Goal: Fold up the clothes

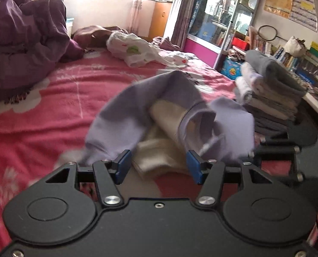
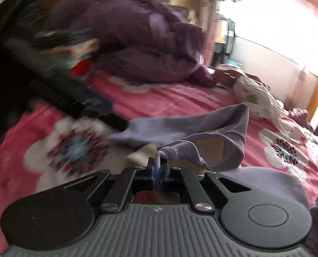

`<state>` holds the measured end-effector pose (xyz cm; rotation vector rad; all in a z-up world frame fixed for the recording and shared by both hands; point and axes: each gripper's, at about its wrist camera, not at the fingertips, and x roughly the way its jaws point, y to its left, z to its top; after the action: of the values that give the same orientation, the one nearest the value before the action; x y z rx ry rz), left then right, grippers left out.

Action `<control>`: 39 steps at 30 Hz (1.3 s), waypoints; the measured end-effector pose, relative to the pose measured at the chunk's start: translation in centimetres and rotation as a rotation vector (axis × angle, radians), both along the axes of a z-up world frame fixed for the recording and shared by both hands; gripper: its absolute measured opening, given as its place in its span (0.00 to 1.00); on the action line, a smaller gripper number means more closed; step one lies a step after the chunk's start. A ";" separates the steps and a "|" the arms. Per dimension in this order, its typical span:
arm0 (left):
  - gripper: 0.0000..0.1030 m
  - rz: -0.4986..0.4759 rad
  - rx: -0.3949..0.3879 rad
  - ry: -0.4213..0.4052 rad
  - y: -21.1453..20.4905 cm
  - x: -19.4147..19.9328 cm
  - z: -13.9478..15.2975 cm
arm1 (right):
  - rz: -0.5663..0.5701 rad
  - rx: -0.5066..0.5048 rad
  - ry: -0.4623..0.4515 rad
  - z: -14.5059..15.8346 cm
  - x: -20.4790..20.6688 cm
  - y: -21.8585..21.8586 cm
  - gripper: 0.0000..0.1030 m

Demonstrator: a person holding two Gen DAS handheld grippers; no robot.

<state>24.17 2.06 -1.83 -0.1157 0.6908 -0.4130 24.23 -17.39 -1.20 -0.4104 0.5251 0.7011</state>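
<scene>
A lavender garment (image 1: 137, 107) with a cream inside lies bunched and partly lifted over the pink flowered bedsheet (image 1: 51, 107). My left gripper (image 1: 159, 167) is open, its blue pads (image 1: 123, 167) just short of the garment's near edge and nothing between them. My right gripper (image 2: 159, 168) is shut on a pinched corner of the lavender garment (image 2: 191, 124), holding it up. A cream cloth (image 1: 156, 156) lies under the garment. In the right wrist view the left gripper (image 2: 94, 105) is a blur at the garment's far end. The right gripper's black frame (image 1: 287, 147) shows at the right.
A stack of folded grey and white clothes (image 1: 272, 98) stands at the bed's right edge. A purple duvet (image 1: 19, 32) is heaped at the back left. A crumpled white printed cloth (image 1: 141, 51) lies farther back. Bookshelves and a glass cabinet (image 1: 223, 17) stand beyond the bed.
</scene>
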 end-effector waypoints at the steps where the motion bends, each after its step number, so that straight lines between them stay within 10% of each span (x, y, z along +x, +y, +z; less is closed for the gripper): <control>1: 0.54 -0.002 -0.007 0.009 -0.1 -0.8 -0.1 | 0.033 -0.027 -0.003 0.0 -1.5 0.0 0.06; 11: 0.54 0.009 -0.119 0.157 -0.4 -9.2 -3.3 | 0.249 -0.253 0.031 -2.8 -13.9 -0.2 0.06; 24: 0.54 0.326 -0.597 0.345 4.4 -12.9 -8.5 | 0.259 -0.289 0.116 -5.4 -21.6 -0.5 0.04; 34: 0.52 0.407 -0.628 0.375 6.6 -10.8 -10.6 | -0.252 0.341 0.442 -4.1 -15.8 -7.7 0.33; 39: 0.17 0.374 -0.580 0.368 5.1 -10.4 -10.9 | -0.455 0.534 0.548 -6.8 -14.8 -8.1 0.45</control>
<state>13.76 7.12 -12.68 -0.8737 0.8731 -0.2202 9.42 -25.52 -7.98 0.4107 0.8799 0.4768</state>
